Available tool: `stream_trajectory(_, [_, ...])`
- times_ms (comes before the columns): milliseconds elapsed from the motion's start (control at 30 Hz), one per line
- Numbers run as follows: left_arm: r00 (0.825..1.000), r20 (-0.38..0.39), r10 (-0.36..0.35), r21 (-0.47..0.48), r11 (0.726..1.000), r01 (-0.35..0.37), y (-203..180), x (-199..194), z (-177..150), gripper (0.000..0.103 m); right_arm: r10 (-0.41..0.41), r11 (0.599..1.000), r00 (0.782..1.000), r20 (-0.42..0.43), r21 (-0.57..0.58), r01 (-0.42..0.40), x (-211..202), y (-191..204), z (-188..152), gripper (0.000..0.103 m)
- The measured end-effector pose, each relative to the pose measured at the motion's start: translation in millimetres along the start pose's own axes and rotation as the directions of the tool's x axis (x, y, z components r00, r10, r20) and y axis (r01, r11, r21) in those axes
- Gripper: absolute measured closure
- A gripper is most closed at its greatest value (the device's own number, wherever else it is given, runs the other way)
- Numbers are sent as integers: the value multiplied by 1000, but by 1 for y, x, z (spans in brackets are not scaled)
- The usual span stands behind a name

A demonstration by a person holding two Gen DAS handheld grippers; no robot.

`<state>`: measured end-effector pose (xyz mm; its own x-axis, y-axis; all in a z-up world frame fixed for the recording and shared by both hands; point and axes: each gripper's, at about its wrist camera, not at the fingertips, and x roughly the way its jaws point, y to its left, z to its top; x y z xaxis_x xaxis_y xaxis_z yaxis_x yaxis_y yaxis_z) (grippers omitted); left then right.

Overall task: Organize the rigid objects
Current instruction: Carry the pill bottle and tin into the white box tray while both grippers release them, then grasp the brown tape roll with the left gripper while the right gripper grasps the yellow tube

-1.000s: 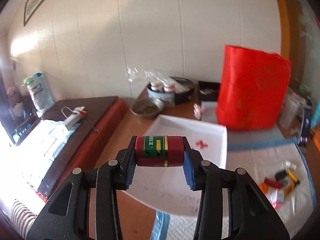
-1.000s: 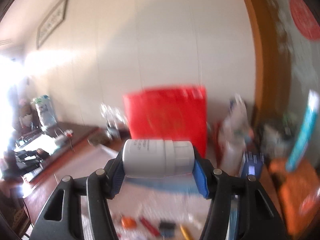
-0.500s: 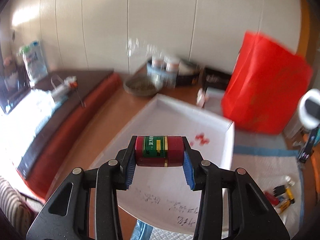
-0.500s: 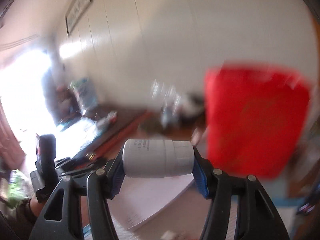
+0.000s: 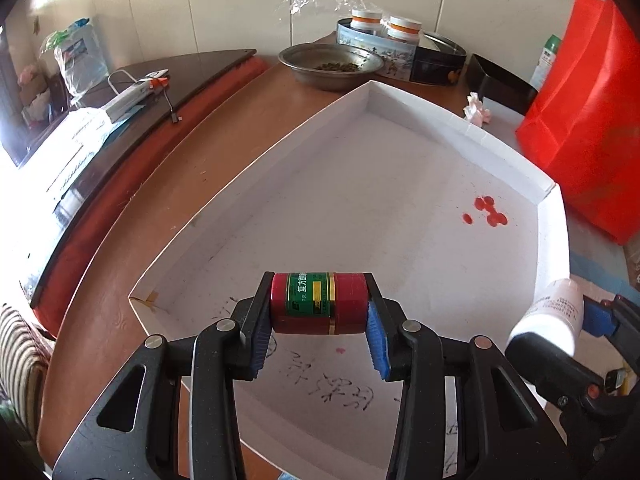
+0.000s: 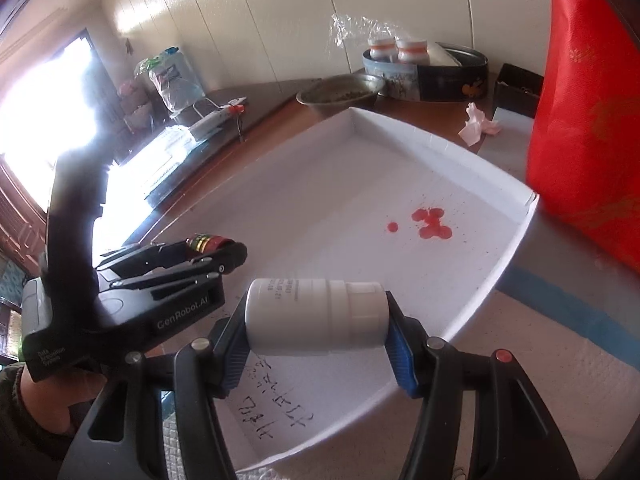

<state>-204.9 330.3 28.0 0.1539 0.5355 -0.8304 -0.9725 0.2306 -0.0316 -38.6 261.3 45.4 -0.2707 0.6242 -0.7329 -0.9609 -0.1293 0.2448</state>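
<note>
Right now, from the left wrist camera, the left gripper [image 5: 319,320] has a small red bottle with a green label [image 5: 319,303] clamped sideways between its blue-padded fingers, the jaws only partly apart and pressing on the bottle's two ends. It hangs over the near end of a shallow white tray [image 5: 554,236] that sits on a brown wooden table [image 5: 224,128]. Dark handwriting shows on the tray floor below the bottle, and a few red spots [image 5: 486,211] lie towards the tray's far right corner. At the right edge, the right gripper [image 5: 560,320] comes into view with a white bottle [image 5: 550,318] in it, just over the tray's right rim. Beyond the tray stand a metal bowl [image 5: 330,64], an oval tin holding two orange-banded jars [image 5: 400,52], and a red bag [image 5: 588,120] on the right.

From the right wrist camera, the right gripper [image 6: 316,320] grips the white bottle [image 6: 316,312] lying crosswise, its pads set against the base and the cap, the jaws about half apart. The bottle hangs above the tray's near right part [image 6: 516,236]. To the left, the left gripper [image 6: 224,252] is seen side-on, held by a hand [image 6: 52,404], with the red bottle [image 6: 206,242] at its tip over the tray. The red bag [image 6: 592,120] stands close by the tray's right corner.
</note>
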Motion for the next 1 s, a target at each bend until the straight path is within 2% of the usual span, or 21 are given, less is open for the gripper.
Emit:
stream_trajectory(33, [1000, 3, -5, -10, 1000, 5, 1, 0, 0, 59, 1, 1000, 1000, 4, 2, -1, 4, 1, -3, 43])
stream_trajectory(67, [1000, 8, -10, -20, 1000, 10, 3, 0, 1, 45, 3, 1000, 1000, 15, 6, -3, 2, 0, -3, 42])
stream_trajectory(100, [1000, 24, -17, -31, 999, 18, 5, -2, 1, 21, 3, 1000, 1000, 25, 6, -3, -1, 3, -4, 30])
stream_trajectory(133, [999, 46, -5, -40, 999, 6, 7, -5, 1, 14, 4, 1000, 999, 36, 8, -4, -5, 3, -5, 19])
stream_trajectory(167, [998, 70, -3, -45, 999, 6, 9, -10, 2, 2, -9, 1000, 999, 52, 15, 9, -9, 3, -3, 10])
stream_trajectory(200, [996, 90, 3, -47, 999, 2, 10, -15, 1, 0, -17, 1000, 997, 73, 21, 15, -13, 0, -4, 0])
stream_trajectory(400, [983, 180, 26, -32, 999, -20, 10, -48, 1, 0, -40, 998, 982, 186, 65, 28, -56, -10, -5, 0])
stream_trajectory(567, [967, 250, -54, 13, 999, 53, 2, -84, -7, 0, -79, 994, 955, 286, 99, 52, -114, -15, -14, 0])
stream_trajectory(667, [940, 309, -143, 96, 988, 119, -10, -117, -23, 0, -118, 989, 913, 391, 127, 73, -169, -25, -30, 0])
stream_trajectory(767, [895, 320, -310, 207, 945, 253, -29, -147, -49, 0, -224, 970, 841, 493, 193, 145, -230, -46, -58, 0])
stream_trajectory(833, [863, 263, -432, 321, 882, 344, -51, -158, -73, 0, -325, 939, 791, 519, 274, 206, -263, -67, -87, 0])
stream_trajectory(933, [825, 85, -559, 458, 757, 466, -89, -162, -113, 0, -462, 870, 760, 457, 401, 288, -284, -97, -136, 0])
stream_trajectory(1000, [789, -48, -613, 508, 665, 548, -111, -162, -138, 0, -535, 819, 747, 395, 460, 344, -287, -112, -166, 0])
